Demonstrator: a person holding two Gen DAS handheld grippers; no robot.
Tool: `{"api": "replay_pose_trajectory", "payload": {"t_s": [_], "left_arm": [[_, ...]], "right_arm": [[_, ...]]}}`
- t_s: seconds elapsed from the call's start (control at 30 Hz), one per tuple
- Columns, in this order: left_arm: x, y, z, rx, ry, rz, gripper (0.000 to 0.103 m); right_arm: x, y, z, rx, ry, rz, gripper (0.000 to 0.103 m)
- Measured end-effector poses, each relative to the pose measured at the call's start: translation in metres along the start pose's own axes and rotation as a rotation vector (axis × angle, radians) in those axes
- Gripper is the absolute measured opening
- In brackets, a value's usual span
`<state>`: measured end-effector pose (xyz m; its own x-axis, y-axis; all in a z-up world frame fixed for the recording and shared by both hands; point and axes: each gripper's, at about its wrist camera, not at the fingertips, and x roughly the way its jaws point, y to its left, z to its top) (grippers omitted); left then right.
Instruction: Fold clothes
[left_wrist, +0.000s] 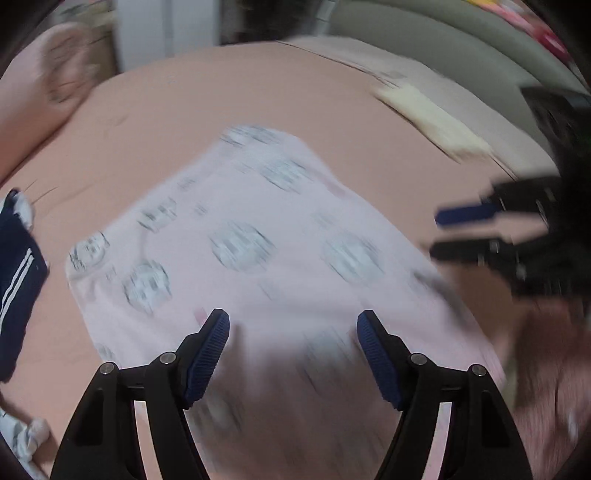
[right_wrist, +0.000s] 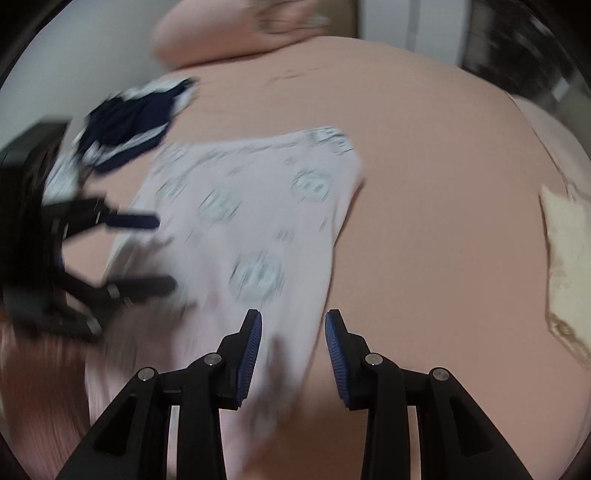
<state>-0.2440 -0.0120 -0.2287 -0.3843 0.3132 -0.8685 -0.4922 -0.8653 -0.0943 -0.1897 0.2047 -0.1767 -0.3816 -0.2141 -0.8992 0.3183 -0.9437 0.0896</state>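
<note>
While your left gripper (left_wrist: 293, 325) hangs wide apart, gripping nothing, over the pale pink garment's (left_wrist: 236, 236) near edge on the bed (left_wrist: 229, 96), your right gripper (right_wrist: 293, 325), half-spread, hovers empty above its right edge; bare sheet lies rightward.

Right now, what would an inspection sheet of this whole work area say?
Surface: pink bedsheet, bare around the clothes.
Job's things: pale pink printed garment lying spread flat; navy striped garment bunched beside it.
Clutter: cream cloth near the bed's edge; pillow at the far end.
Grippers: left hand-held gripper open above the pink garment; right hand-held gripper opening, gripping nothing.
Cables: nothing seen.
Surroundings: blurred, cannot tell.
</note>
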Motion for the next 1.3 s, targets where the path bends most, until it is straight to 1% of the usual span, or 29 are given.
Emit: {"api": "replay_pose_trajectory", "payload": {"t_s": [0.03,0.07,0.13,0.17,0.2,0.27,0.33,0.4,0.43,0.47,0.5,0.53,0.57,0.63,0.7,0.77,0.83,0.87,0.9,0.93,0.97,1.03,1.1,1.13,1.17,1.2,1.23,1.27,1.3], "left_arm": [[0.011,0.008,-0.012,-0.011,0.035,0.009,0.07],[0.018,0.01,-0.018,0.004,0.075,0.017,0.071],[0.015,0.007,-0.028,0.095,0.086,0.027,0.072],[0.013,0.005,-0.033,0.142,0.09,0.032,0.073],[0.009,0.009,-0.041,0.167,0.115,0.031,0.073],[0.0,0.019,-0.058,0.203,0.175,0.026,0.078],[-0.009,0.03,-0.067,0.188,0.206,0.009,0.078],[-0.016,0.029,-0.063,0.17,0.175,0.016,0.078],[-0.018,0.024,-0.058,0.167,0.134,0.002,0.078],[-0.019,0.017,-0.053,0.161,0.094,-0.029,0.078],[-0.015,0.008,-0.046,0.152,0.067,-0.066,0.078],[-0.008,-0.002,-0.042,0.149,0.059,-0.084,0.078],[0.0,-0.008,-0.042,0.159,0.074,-0.09,0.078],[0.015,-0.021,-0.057,0.241,0.145,-0.052,0.078],[0.003,-0.027,-0.077,0.345,0.109,-0.025,0.079],[-0.005,-0.015,-0.091,0.337,0.151,-0.031,0.082],[-0.012,-0.003,-0.107,0.332,0.198,-0.031,0.085],[-0.014,0.003,-0.11,0.305,0.22,-0.037,0.086],[-0.017,0.008,-0.113,0.273,0.241,-0.043,0.086],[-0.02,0.01,-0.111,0.232,0.235,-0.047,0.086],[-0.023,0.006,-0.106,0.199,0.2,-0.043,0.086],[-0.025,-0.012,-0.096,0.165,0.129,-0.063,0.086],[-0.021,-0.036,-0.085,0.14,0.073,-0.084,0.086],[-0.012,-0.049,-0.082,0.152,0.077,-0.069,0.086],[-0.007,-0.055,-0.089,0.172,0.096,-0.042,0.086],[0.003,-0.062,-0.093,0.2,0.125,-0.002,0.086],[0.014,-0.069,-0.097,0.229,0.156,0.04,0.086],[0.011,-0.069,-0.102,0.236,0.135,0.052,0.086],[0.006,-0.068,-0.108,0.224,0.122,0.056,0.086]], "right_arm": [[0.012,0.002,0.003,0.003,0.021,-0.008,0.035],[0.024,0.004,0.006,0.007,0.043,-0.016,0.035],[0.049,0.007,0.008,-0.021,0.095,-0.044,0.035],[0.049,0.001,0.007,-0.024,0.081,-0.022,0.034],[0.05,-0.005,0.006,-0.023,0.068,-0.003,0.034],[0.046,-0.034,0.005,0.038,0.087,-0.028,0.034],[0.037,-0.05,0.003,0.028,0.097,-0.145,0.034],[0.024,-0.05,0.002,0.015,0.056,-0.106,0.034],[0.017,-0.041,0.001,0.019,0.018,-0.042,0.035],[0.011,-0.032,-0.001,0.02,-0.015,0.02,0.037],[0.017,-0.015,-0.005,-0.034,-0.005,0.05,0.037],[0.022,0.003,-0.01,-0.088,0.006,0.079,0.037],[0.027,0.021,-0.014,-0.142,0.017,0.109,0.037],[0.037,0.055,-0.024,-0.249,0.036,0.165,0.037],[0.042,0.056,-0.04,-0.326,0.004,0.149,0.037],[0.035,0.036,-0.049,-0.322,0.005,0.161,0.036],[0.025,0.015,-0.06,-0.314,0.021,0.123,0.038],[0.022,0.006,-0.065,-0.311,0.041,0.096,0.04],[0.018,-0.004,-0.068,-0.293,0.057,0.077,0.04],[0.014,-0.008,-0.067,-0.268,0.061,0.066,0.04],[0.01,-0.011,-0.066,-0.244,0.062,0.058,0.04],[0.0,-0.002,-0.06,-0.197,0.004,0.1,0.04],[-0.004,0.017,-0.053,-0.172,-0.044,0.136,0.04],[-0.001,0.027,-0.053,-0.164,-0.039,0.143,0.04],[0.007,0.035,-0.053,-0.162,-0.018,0.137,0.04],[0.014,0.042,-0.053,-0.161,0.005,0.13,0.04],[0.023,0.043,-0.056,-0.17,0.044,0.101,0.04],[0.029,0.041,-0.062,-0.178,0.067,0.077,0.041],[0.027,0.037,-0.069,-0.187,0.048,0.083,0.041]]}}
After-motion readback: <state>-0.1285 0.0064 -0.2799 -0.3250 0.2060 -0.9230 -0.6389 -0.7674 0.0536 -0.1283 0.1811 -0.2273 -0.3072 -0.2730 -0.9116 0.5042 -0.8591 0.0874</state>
